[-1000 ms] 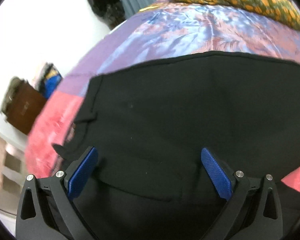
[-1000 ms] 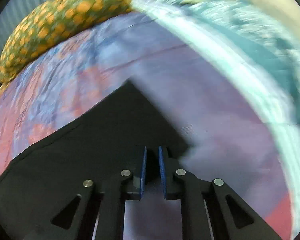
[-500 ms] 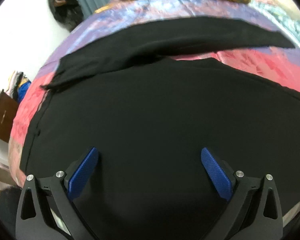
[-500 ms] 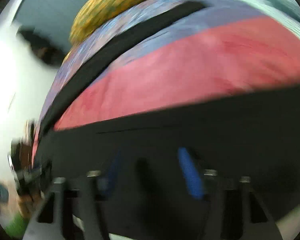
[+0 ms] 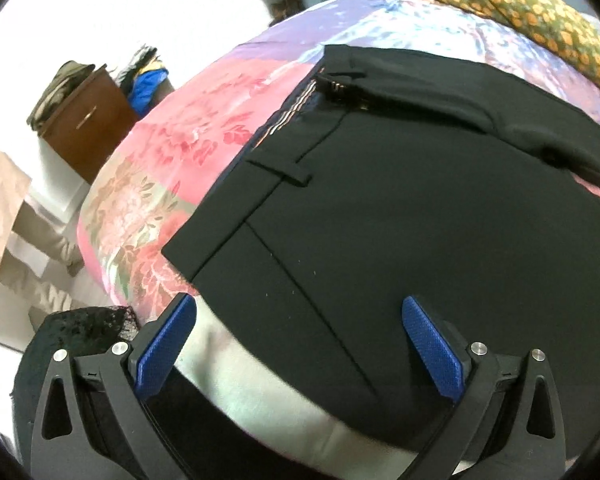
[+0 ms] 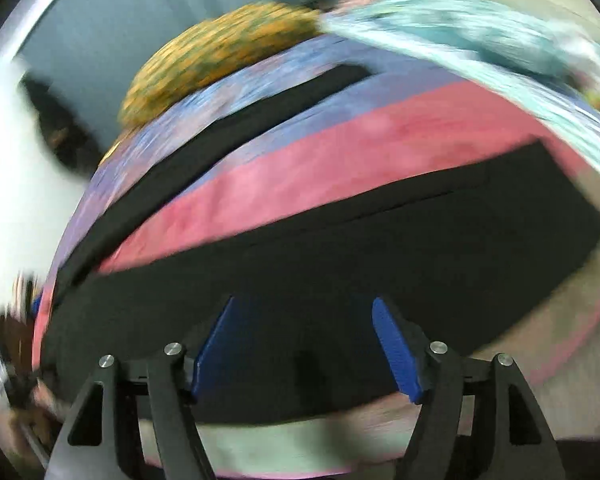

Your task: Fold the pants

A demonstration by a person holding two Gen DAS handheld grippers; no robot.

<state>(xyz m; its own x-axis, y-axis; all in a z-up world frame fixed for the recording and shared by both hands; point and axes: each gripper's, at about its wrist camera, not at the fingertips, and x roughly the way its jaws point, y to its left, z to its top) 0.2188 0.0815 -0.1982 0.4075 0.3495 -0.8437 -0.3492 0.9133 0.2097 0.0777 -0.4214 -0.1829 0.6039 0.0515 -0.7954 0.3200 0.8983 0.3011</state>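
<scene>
Black pants [image 5: 400, 208] lie spread on a bed with a pink, purple and floral cover [image 5: 204, 136]. In the left wrist view the waistband with its belt loop and open fly faces left. My left gripper [image 5: 296, 344] is open and empty above the near waist corner. In the blurred right wrist view the pants [image 6: 340, 264] show as two black legs, the near one broad, the far one [image 6: 228, 136] a thin strip across the cover. My right gripper [image 6: 304, 344] is open and empty over the near leg.
A yellow-spotted green pillow [image 5: 512, 12] lies at the bed's far end. A brown cabinet [image 5: 84, 124] with clothes on top stands left of the bed by a white wall. A teal blanket [image 6: 480, 48] runs along the bed's right side. The bed's near edge [image 5: 268, 396] is just below my grippers.
My right gripper has opened and let go of the pant leg. Both grippers have pulled back toward the bed's near edge; the left view has swung to the waistband.
</scene>
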